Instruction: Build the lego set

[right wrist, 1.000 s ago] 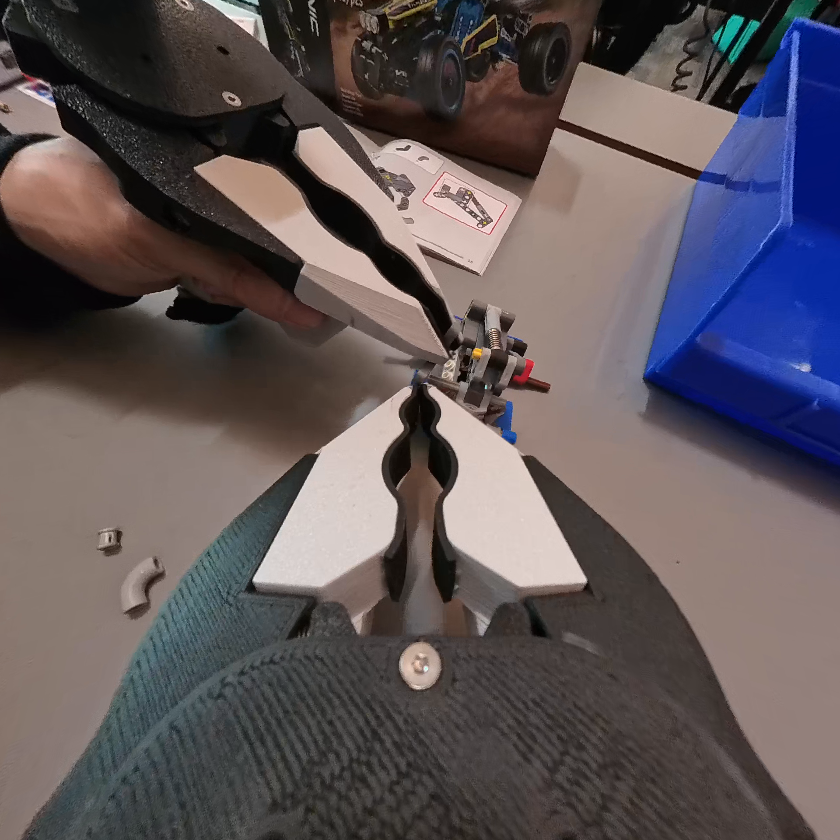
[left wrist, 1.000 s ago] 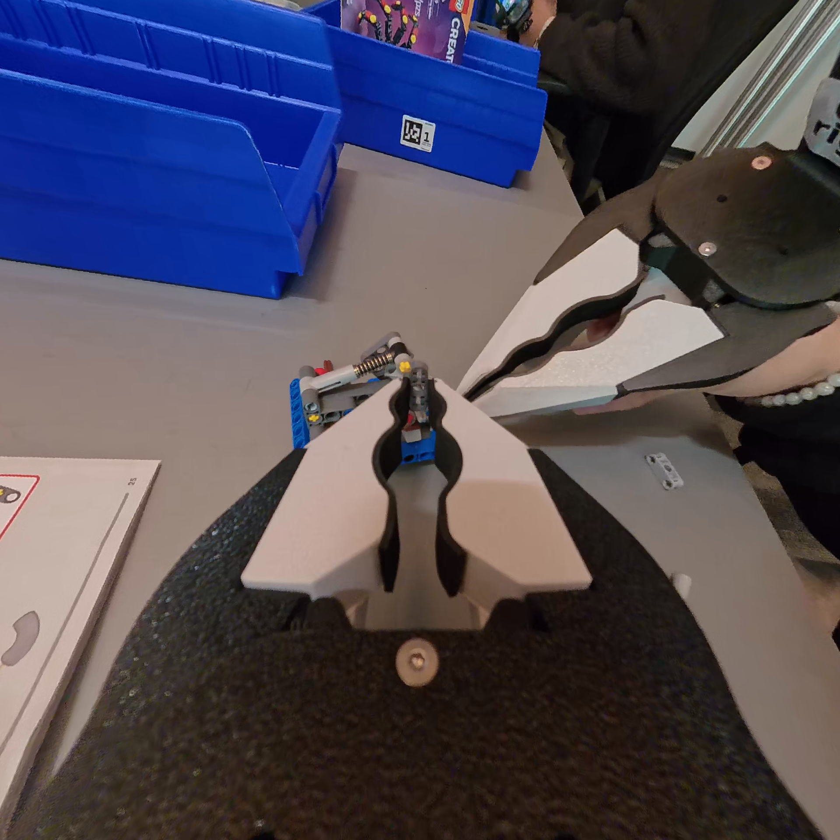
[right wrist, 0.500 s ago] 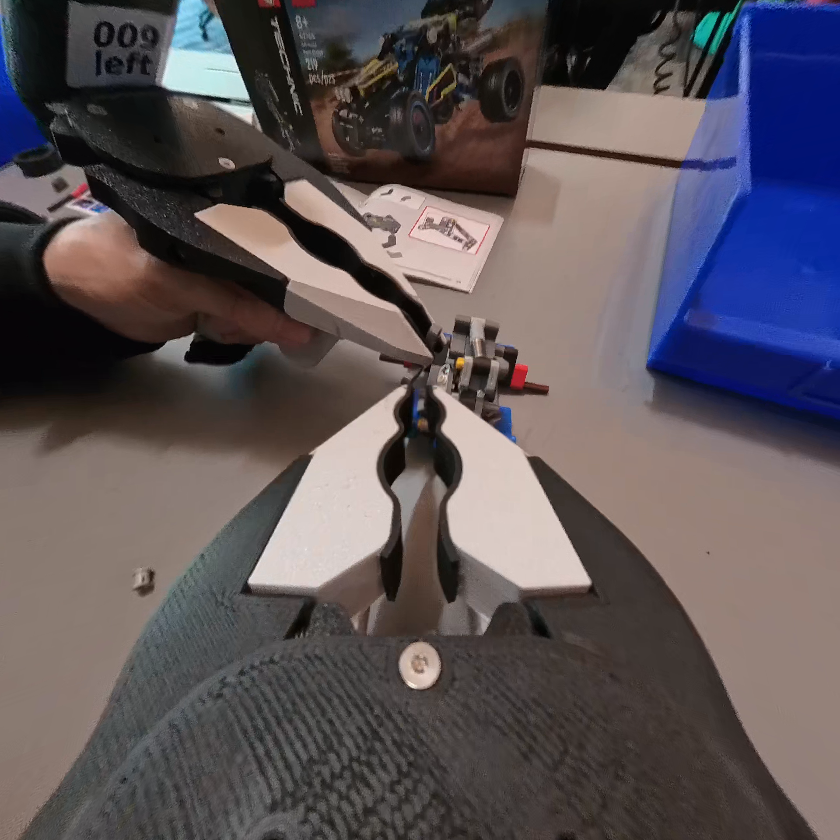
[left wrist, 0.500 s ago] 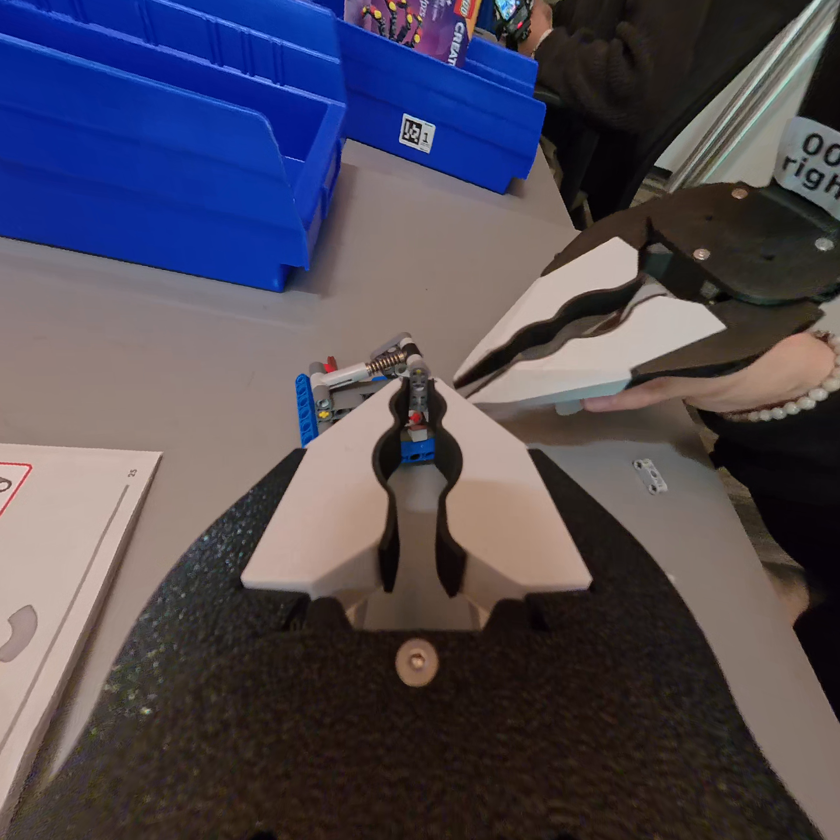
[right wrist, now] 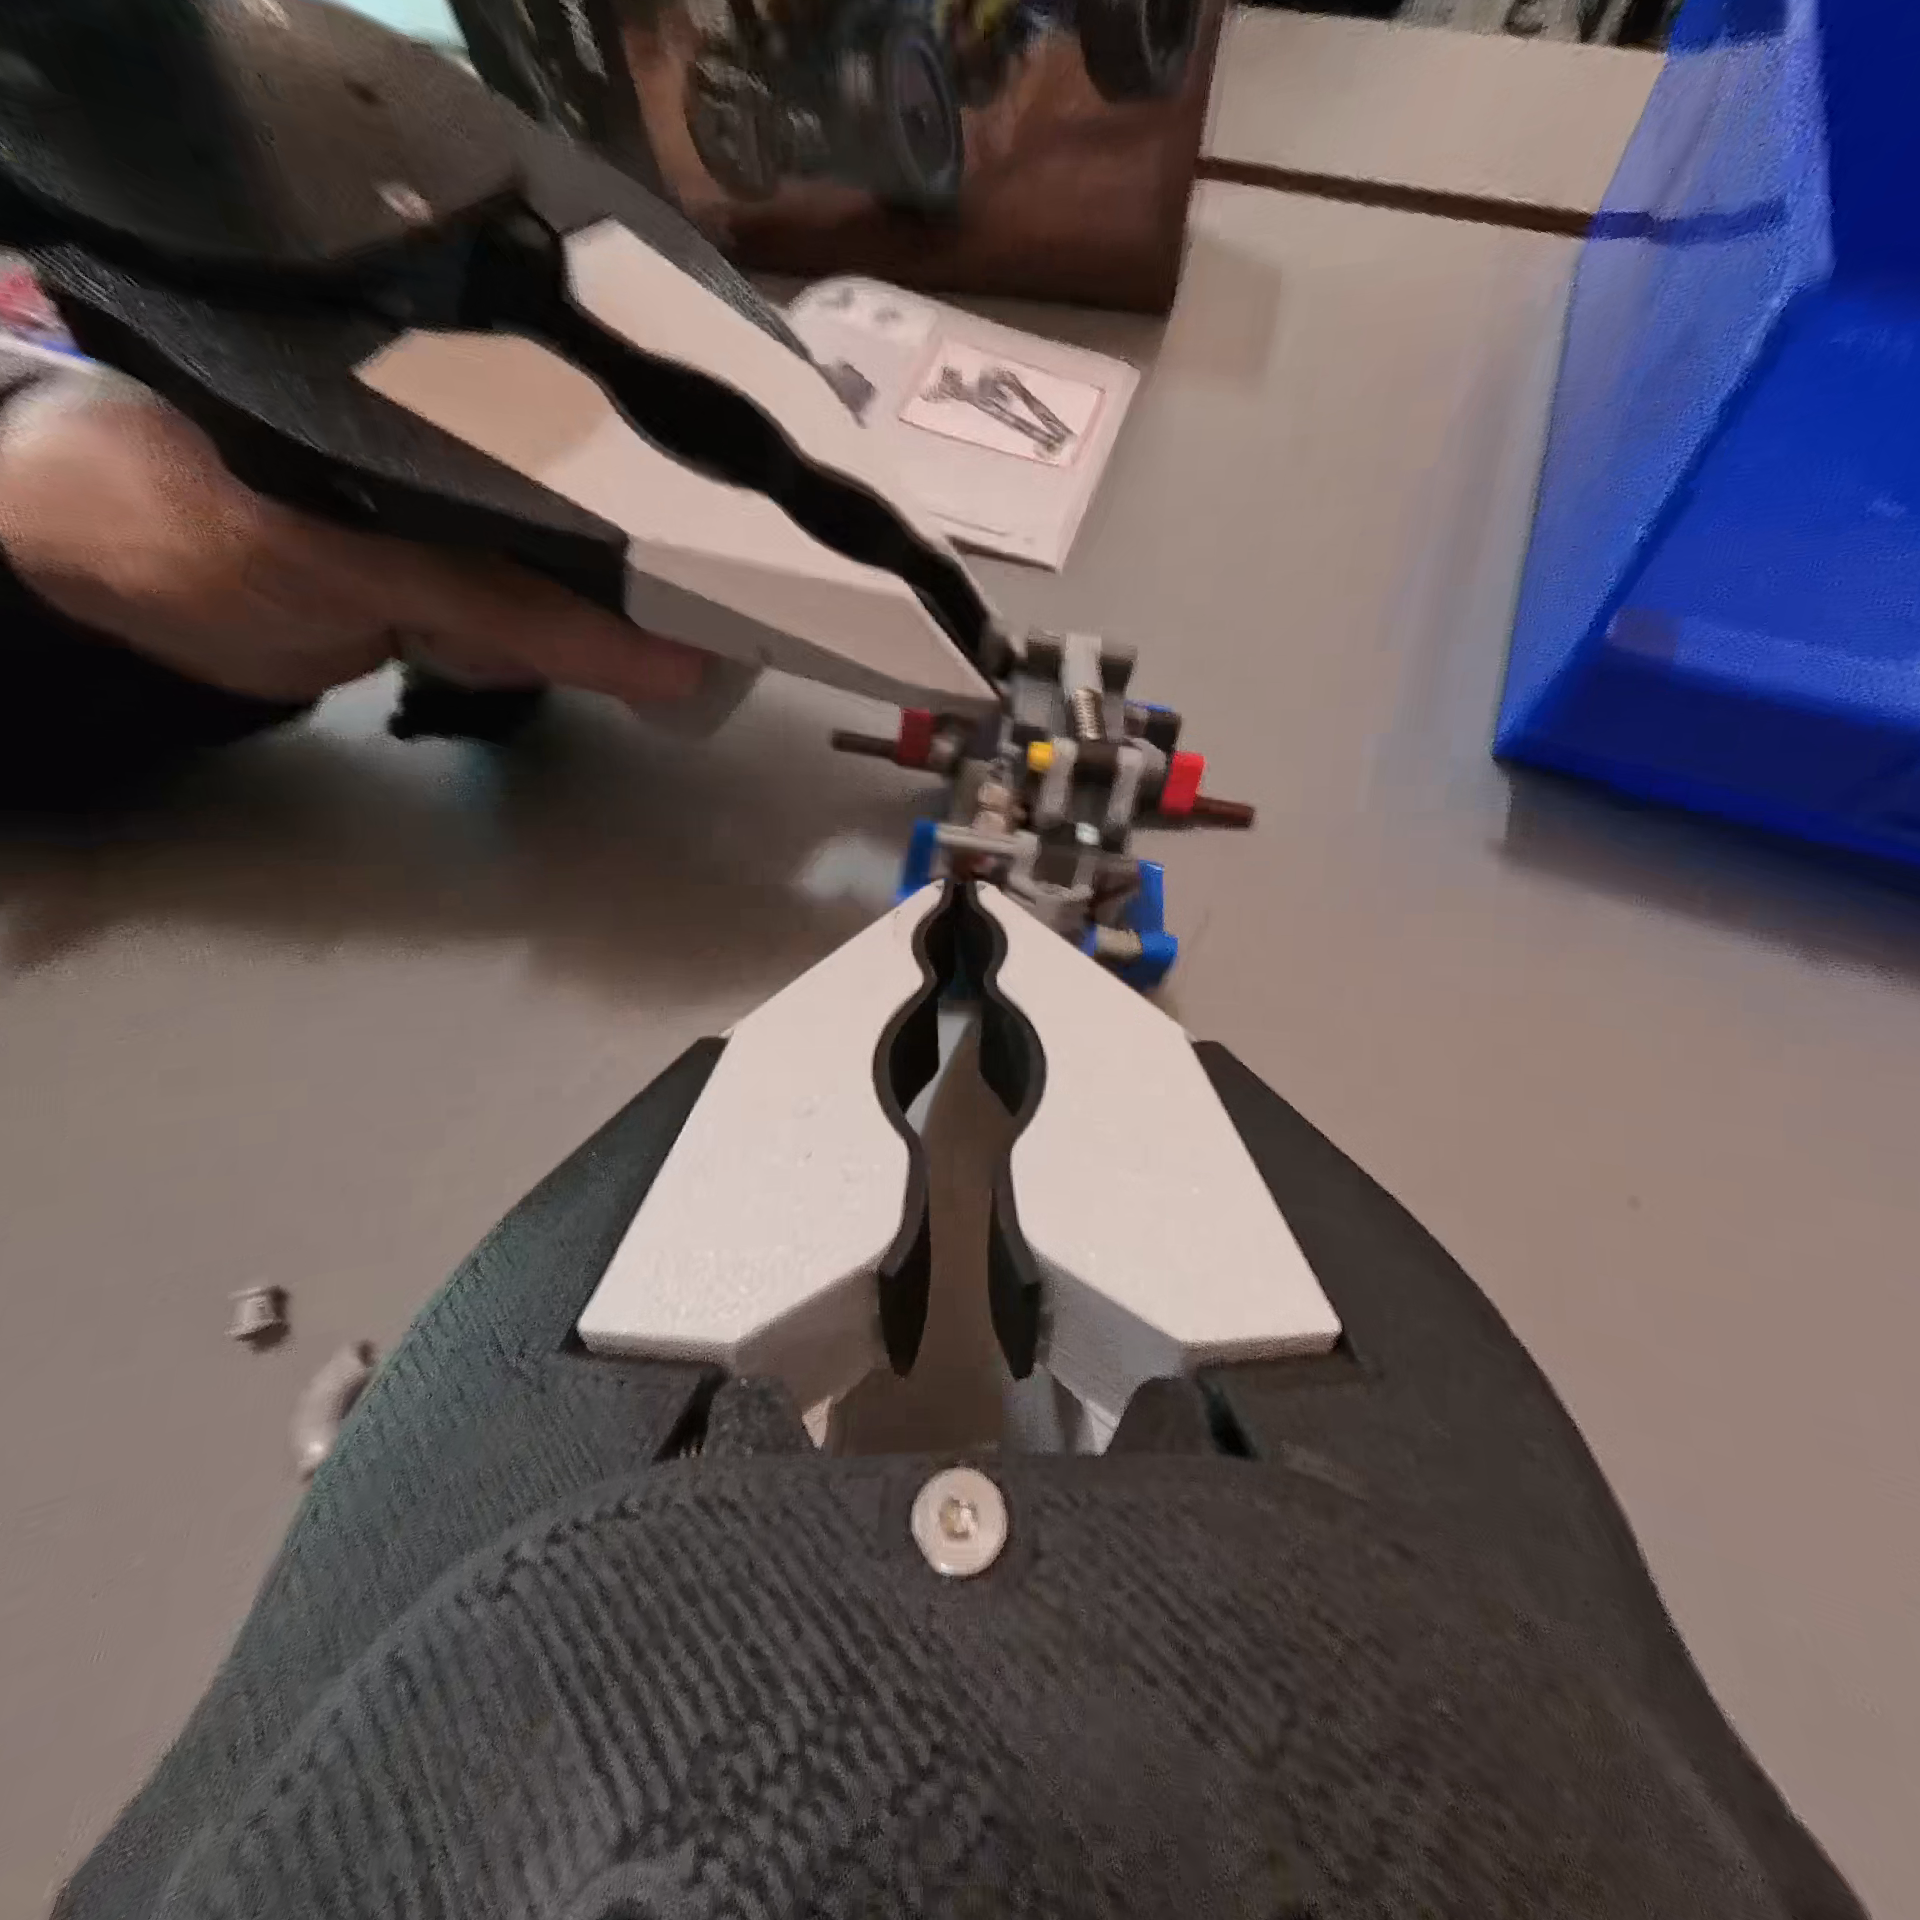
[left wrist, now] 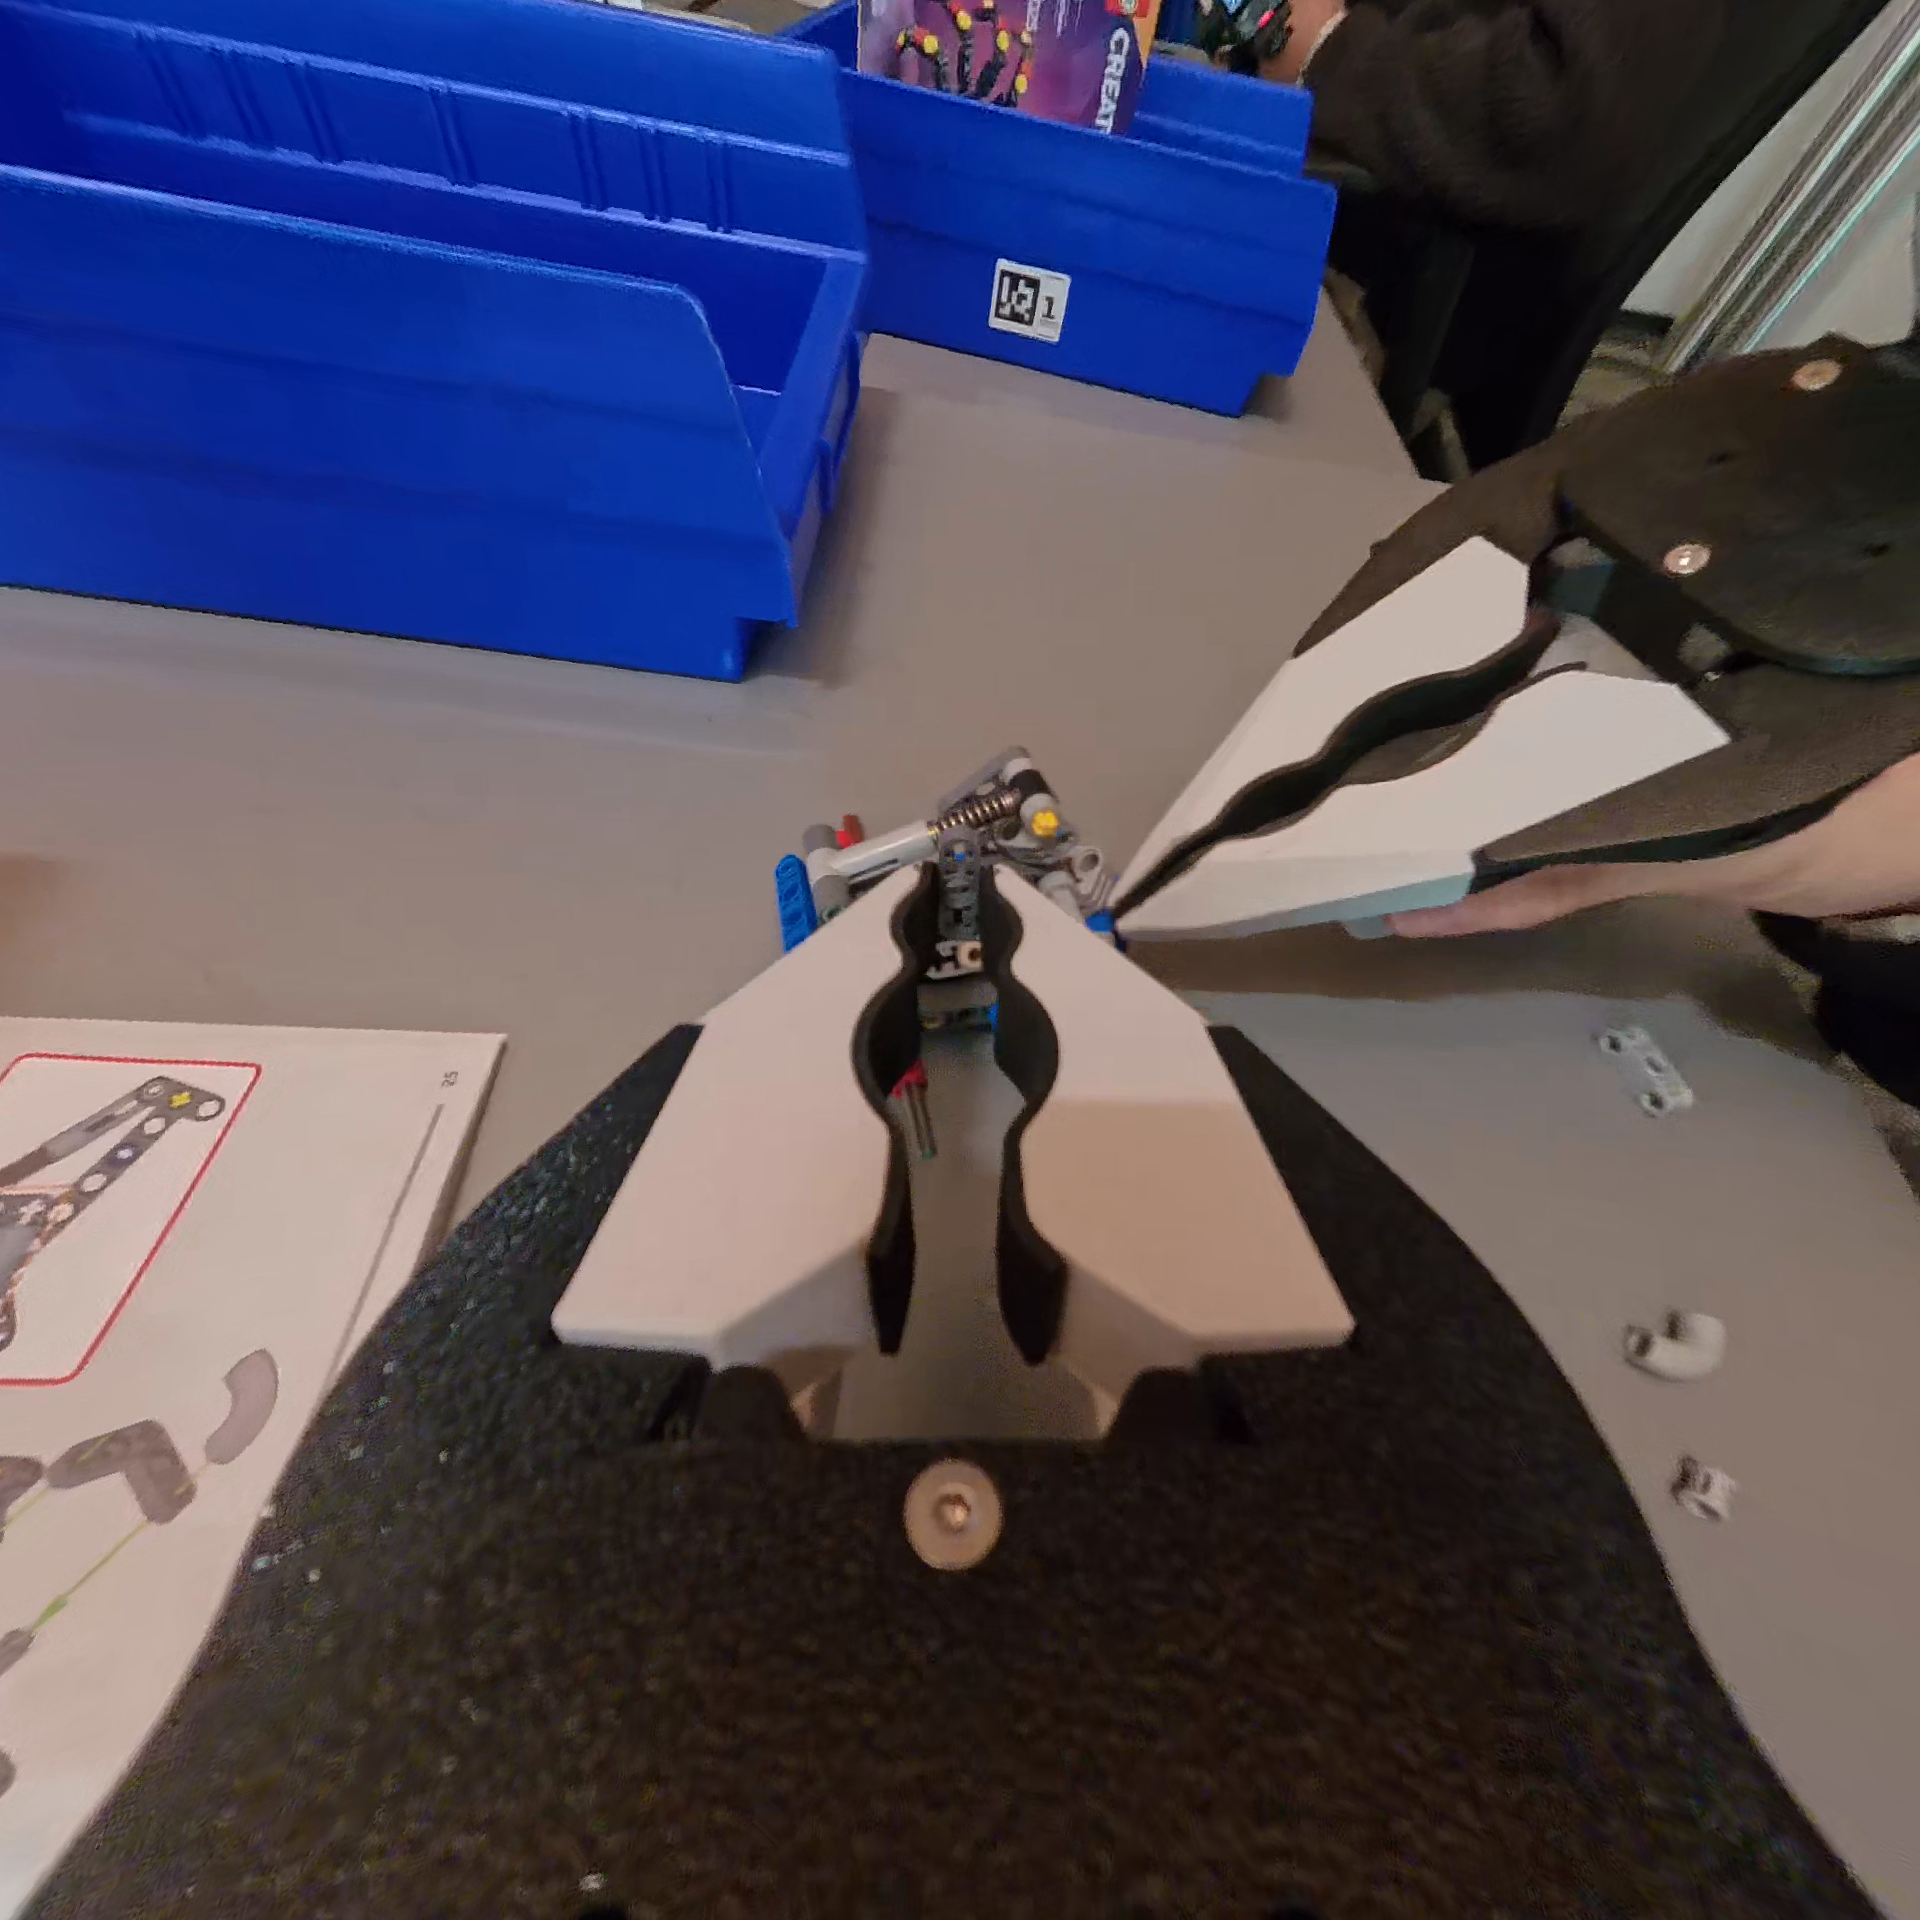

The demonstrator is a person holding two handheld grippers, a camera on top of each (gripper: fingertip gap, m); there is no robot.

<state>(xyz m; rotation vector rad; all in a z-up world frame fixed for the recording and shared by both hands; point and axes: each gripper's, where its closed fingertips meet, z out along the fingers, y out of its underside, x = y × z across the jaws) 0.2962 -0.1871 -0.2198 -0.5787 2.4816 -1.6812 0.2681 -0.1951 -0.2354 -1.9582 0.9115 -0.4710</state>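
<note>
Brick model [left wrist: 971,862] on grey table [left wrist: 520,831], left fingers [left wrist: 831,1039] clamped on it, right fingers [right wrist: 831,1091] together, blue bins [left wrist: 416,416] behind

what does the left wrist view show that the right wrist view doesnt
Only the left wrist view: a sticker-tagged blue bin holding a purple box, and a small flat grey piece.

Only the right wrist view: a big box with a car picture and the model's two red bushes.

Both: the grey table, the small brick model, the booklet, and both grippers shut at the model.
</note>
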